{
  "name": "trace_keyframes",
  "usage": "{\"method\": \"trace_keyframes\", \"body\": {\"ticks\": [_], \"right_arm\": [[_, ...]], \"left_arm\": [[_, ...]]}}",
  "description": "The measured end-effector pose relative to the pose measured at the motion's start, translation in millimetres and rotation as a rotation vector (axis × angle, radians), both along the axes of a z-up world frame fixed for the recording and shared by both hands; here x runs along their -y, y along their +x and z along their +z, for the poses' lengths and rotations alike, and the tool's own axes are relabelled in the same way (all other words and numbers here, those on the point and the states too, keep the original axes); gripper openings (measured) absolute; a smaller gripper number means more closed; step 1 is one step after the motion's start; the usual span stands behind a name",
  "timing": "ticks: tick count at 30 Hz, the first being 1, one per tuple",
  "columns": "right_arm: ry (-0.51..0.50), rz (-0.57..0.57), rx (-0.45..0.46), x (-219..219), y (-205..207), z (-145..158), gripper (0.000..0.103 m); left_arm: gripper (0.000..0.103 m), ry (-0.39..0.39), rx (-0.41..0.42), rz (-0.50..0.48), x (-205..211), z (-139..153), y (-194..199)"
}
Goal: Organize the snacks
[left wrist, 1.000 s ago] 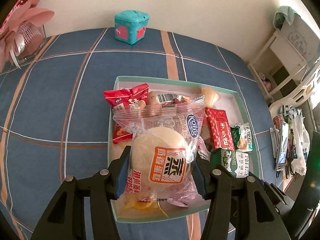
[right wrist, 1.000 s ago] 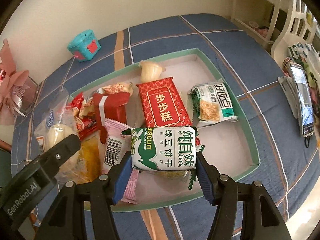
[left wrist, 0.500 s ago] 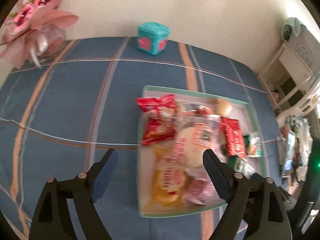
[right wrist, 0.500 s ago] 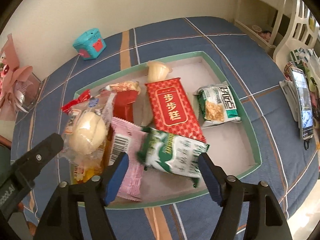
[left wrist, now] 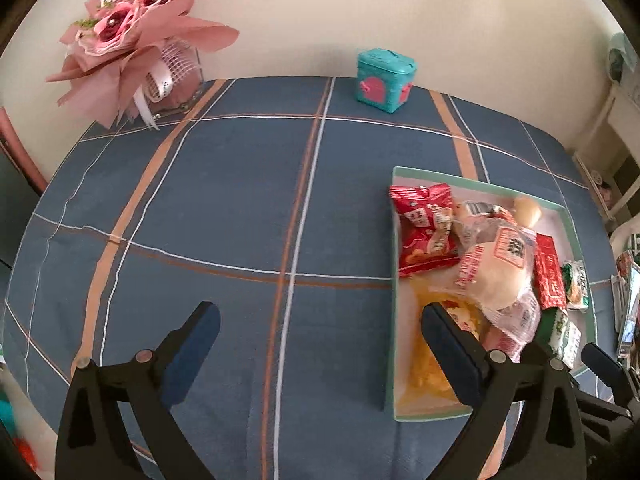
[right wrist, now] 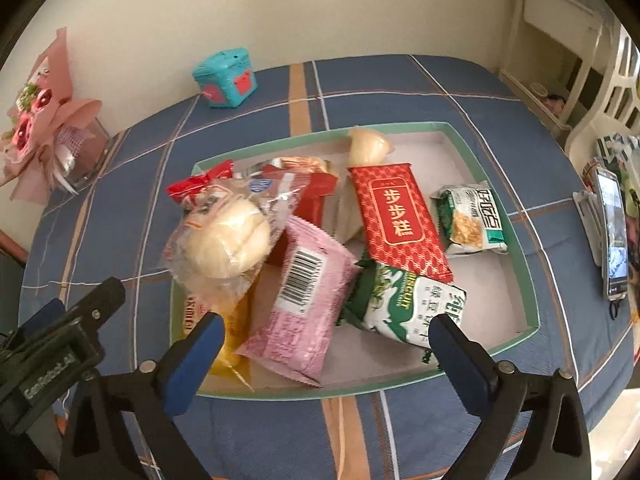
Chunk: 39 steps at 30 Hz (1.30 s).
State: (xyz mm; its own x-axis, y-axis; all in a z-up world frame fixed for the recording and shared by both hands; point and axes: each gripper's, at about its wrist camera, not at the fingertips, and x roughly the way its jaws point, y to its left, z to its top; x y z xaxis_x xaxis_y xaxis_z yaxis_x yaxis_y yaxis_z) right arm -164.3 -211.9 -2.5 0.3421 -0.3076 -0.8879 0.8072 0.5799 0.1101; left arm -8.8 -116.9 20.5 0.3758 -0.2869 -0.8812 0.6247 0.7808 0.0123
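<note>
the bench (left wrist: 224, 208) carries a green-rimmed tray (right wrist: 532, 280) of snacks. both grippers tilt steeply down – left gripper (left wrist: 320, 320) over bare cloth, right gripper (right wrist: 326, 338) over the tray's near edge – jaws just spread wide, gripping nothing. bun pack (right wrist: 228, 240) and green biscuit pack (right wrist: 408, 308) lie in the tray.

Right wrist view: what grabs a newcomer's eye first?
The green-rimmed tray on the blue plaid tablecloth, heaped with snack packets. On the left side of the pile a pale bun in a clear wrapper rides highest, with a red packet with gold characters near the middle. The right gripper hangs open over the tray's near edge, nothing between its fingers.
</note>
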Motion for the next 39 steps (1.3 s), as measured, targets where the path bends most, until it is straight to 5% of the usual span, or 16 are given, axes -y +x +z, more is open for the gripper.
{"method": "trace_keyframes", "body": {"ticks": [15, 24, 39], "right_arm": [[-0.034, 0.047, 0.000, -18.5, 7.0, 0.1, 0.103], [-0.051, 0.071, -0.004, -31.7, 5.9, 1.0, 0.103], [-0.063, 0.098, 0.018, -49.0, -2.3, 7.2, 0.103]], "left_arm": [[0.100, 0.092, 0.124, 0.061, -13.5, 1.3, 0.9], [0.100, 0.133, 0.113, 0.061, -27.3, 2.7, -9.3], [0.100, 0.119, 0.166, 0.072, -61.2, 22.0, -30.8]]}}
